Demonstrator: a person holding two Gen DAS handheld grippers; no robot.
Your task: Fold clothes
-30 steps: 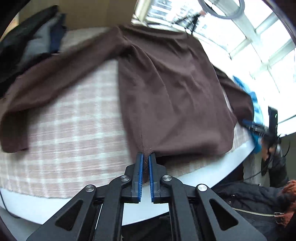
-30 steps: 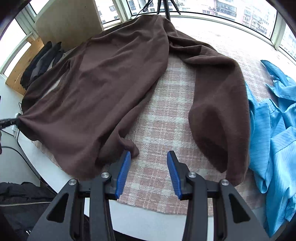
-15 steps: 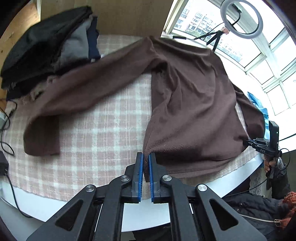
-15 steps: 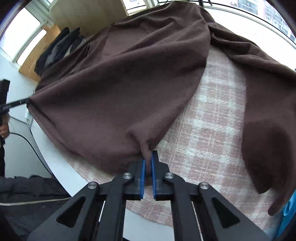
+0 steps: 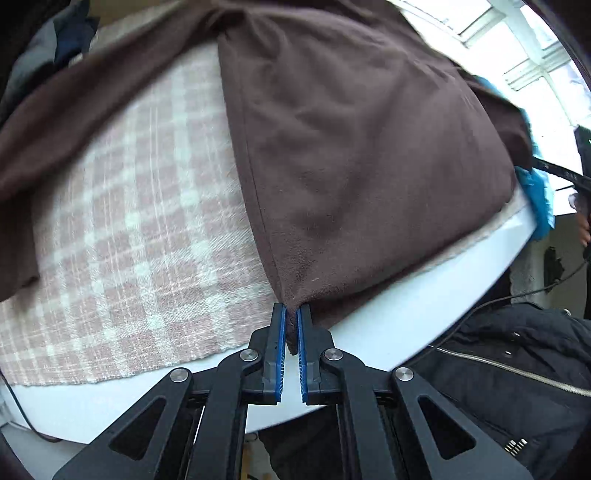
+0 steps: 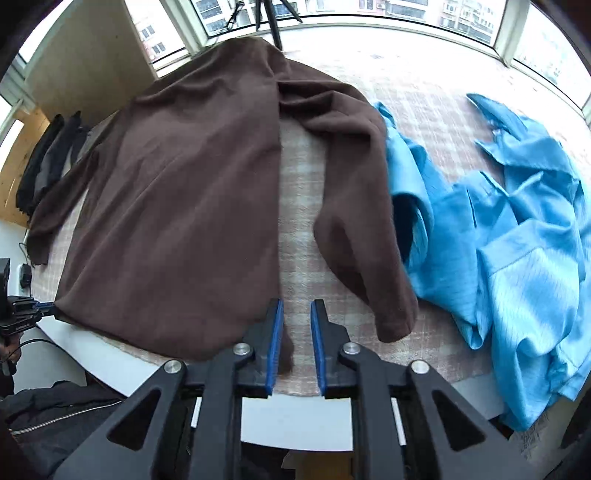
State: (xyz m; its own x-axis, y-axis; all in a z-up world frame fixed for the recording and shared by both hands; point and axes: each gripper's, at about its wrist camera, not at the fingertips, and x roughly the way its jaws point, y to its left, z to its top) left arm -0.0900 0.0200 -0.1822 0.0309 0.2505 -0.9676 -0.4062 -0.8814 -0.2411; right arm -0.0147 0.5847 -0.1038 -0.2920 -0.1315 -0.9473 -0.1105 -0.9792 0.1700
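While spread face-down across the checked cloth (image 6: 303,236), the brown sweater (image 6: 177,206) lies with its body flat and one sleeve (image 6: 362,221) bent down along its right side, the cuff resting near the front edge of the cloth. Its hem runs along the rim of the white bench (image 5: 388,332). The left claw (image 5: 291,321) is clenched on the left hem corner of the sweater, the fabric pinched between its blue pads (image 5: 280,332). The right claw (image 6: 296,321) has just been opening; its jaws stand a little apart, with the right hem corner lying between them and against the left pad only, so it is released. Just right of the bent sleeve, and touching it, a crumpled blue shirt (image 6: 509,240) covers the right part of the cloth. A stack of dark folded clothes (image 6: 48,162) sits at the far left edge. Windows (image 6: 369,11) run behind the bench.
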